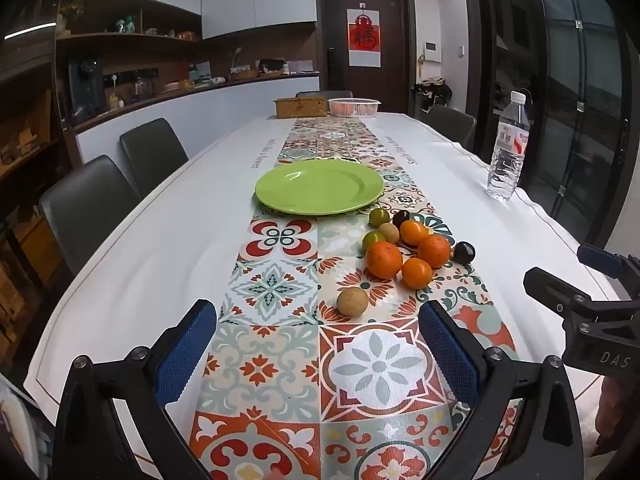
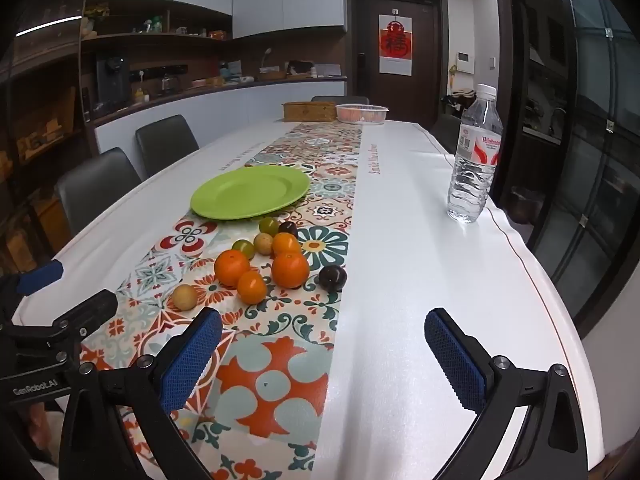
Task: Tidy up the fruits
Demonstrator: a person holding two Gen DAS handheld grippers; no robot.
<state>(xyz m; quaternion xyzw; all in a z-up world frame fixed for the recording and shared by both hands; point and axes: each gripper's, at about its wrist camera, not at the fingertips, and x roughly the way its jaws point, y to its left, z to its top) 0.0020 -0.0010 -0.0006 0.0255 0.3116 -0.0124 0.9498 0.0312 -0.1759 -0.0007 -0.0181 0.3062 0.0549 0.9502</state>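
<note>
Fruits (image 1: 404,252) cluster between green plate (image 1: 319,186) and both wide-open grippers (image 1: 318,344)

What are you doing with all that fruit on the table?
Nothing is picked up yet. A person holds two grippers, the left gripper and right gripper, both open and empty above the table. The fruits sit in a loose bunch on the runner, just in front of the plate, which has nothing on it. A bottle stands off to the right.
</note>
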